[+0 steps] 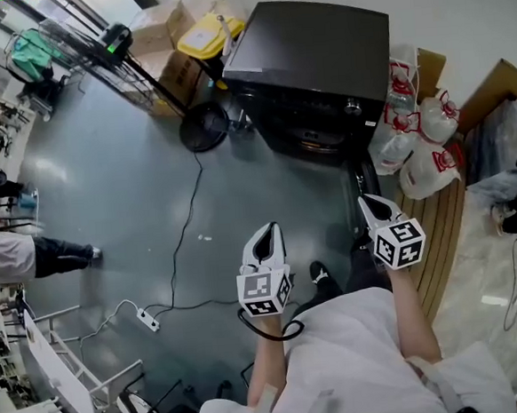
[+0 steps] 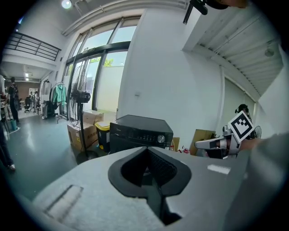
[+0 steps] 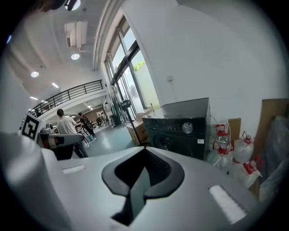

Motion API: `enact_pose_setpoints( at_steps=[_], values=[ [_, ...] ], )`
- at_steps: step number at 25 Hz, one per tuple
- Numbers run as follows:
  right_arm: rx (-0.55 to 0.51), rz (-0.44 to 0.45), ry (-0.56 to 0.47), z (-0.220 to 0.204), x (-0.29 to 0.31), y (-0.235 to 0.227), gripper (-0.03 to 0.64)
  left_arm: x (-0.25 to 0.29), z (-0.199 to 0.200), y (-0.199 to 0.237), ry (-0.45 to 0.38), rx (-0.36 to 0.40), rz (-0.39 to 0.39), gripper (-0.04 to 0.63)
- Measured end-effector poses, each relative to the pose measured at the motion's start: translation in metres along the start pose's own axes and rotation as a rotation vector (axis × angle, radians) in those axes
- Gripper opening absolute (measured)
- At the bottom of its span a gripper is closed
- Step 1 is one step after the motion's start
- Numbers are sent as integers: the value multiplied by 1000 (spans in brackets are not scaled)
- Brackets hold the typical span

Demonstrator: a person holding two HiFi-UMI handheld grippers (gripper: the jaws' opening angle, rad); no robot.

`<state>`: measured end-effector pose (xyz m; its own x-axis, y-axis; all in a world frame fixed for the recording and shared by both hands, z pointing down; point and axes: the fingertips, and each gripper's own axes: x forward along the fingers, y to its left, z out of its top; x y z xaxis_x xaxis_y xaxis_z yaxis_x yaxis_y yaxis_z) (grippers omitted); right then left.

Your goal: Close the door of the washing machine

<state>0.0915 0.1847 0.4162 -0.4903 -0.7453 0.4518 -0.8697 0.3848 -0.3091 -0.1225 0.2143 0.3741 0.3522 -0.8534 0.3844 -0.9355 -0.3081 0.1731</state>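
Your head camera looks steeply down; washing machine at 12 o'clock, well off. Both gripper views ride low, looking forward along their jaws at its front from mid-range. Left gripper view catches the right gripper at 3 o'clock; right gripper view catches the left gripper at 9.

Daylight is pouring through tall windows beside a plain white wall. A glossy grey-green floor is reflecting it, with a white power strip lying on it. Cardboard boxes and a yellow bin are standing near the wall. Round ceiling lights are glowing above a railed balcony.
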Motion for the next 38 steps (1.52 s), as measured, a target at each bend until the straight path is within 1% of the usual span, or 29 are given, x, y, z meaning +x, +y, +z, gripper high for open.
enact_pose_setpoints(
  at_steps=[6,10,16,20,23,25,26,27,28,29,30,31,35,38],
  values=[
    [43,-32,33,-4,11,-49,4,46,6,-15,19,0,-22,2],
    [68,-31,36,1,19,-80,3,75,13,-27,32,1,-33,2],
    [81,13,63,5,34,-117,3,119,16,-45,72,-10,-38,3],
    [70,57,106,-2,45,-137,3,147,3,-54,111,-30,-29,3],
    [46,91,149,-21,58,-157,5,173,-24,-64,158,-55,-26,3],
    [48,111,189,-39,66,-173,5,194,-58,-78,214,-84,-42,5],
    [52,123,214,-48,70,-181,5,205,-77,-86,245,-106,-60,23],
    [53,139,238,-55,73,-188,25,214,-94,-96,272,-130,-81,32],
    [50,155,260,-61,77,-193,64,223,-110,-106,296,-153,-103,54],
    [43,167,277,-66,80,-199,71,231,-123,-115,315,-171,-122,71],
    [33,177,291,-69,83,-206,70,238,-134,-125,333,-182,-138,72],
    [24,186,304,-72,86,-212,66,244,-145,-134,349,-189,-152,74],
    [-1,222,355,-85,97,-231,66,263,-183,-164,419,-214,-198,115],
    [-11,272,388,-93,107,-237,66,271,-203,-175,466,-213,-191,133]
  ],
)
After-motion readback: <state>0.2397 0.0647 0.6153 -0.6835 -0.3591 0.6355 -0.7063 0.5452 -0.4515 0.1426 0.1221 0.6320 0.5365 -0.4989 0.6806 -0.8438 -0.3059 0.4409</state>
